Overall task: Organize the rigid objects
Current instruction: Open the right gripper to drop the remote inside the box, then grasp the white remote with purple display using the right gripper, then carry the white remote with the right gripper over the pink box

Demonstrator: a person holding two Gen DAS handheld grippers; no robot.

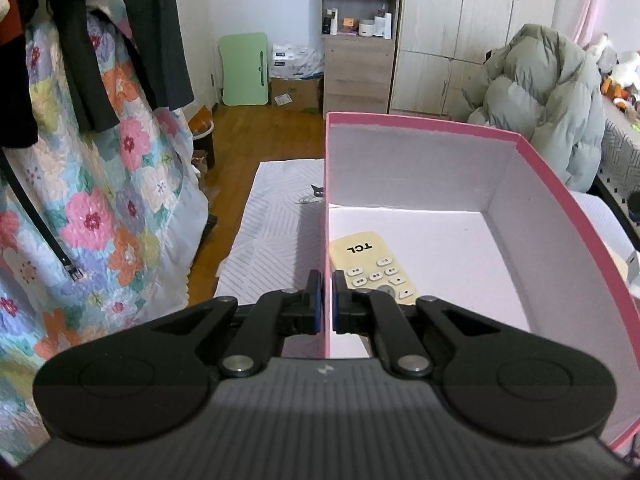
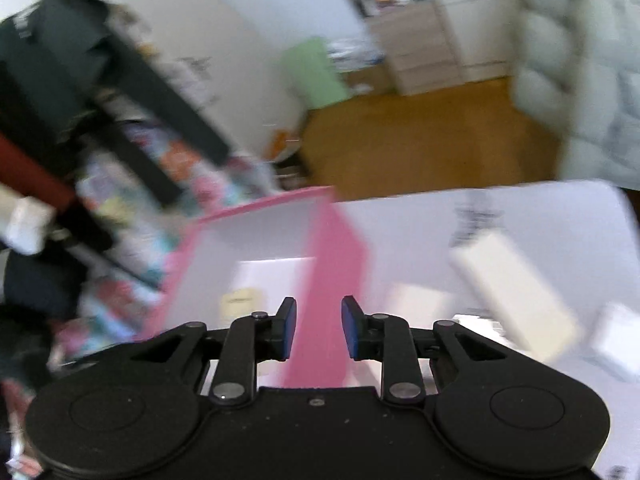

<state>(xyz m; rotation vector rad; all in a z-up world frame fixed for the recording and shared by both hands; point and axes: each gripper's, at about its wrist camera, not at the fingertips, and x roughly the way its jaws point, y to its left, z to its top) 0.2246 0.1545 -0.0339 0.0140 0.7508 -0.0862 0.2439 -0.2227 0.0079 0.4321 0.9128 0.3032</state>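
Observation:
A pink box with a white inside fills the right of the left wrist view. A cream TCL remote lies flat on its floor near the left wall. My left gripper is shut on that left wall, one pad inside and one outside. The right wrist view is blurred. There my right gripper stands open with nothing between its fingers, over the box's pink outer wall. The remote shows faintly inside. A long white object lies on the white surface to the right.
A floral quilt and dark clothes hang at the left. A white patterned mat lies on the wooden floor. A grey puffer jacket is piled behind the box. A shelf unit and a green folded table stand by the far wall.

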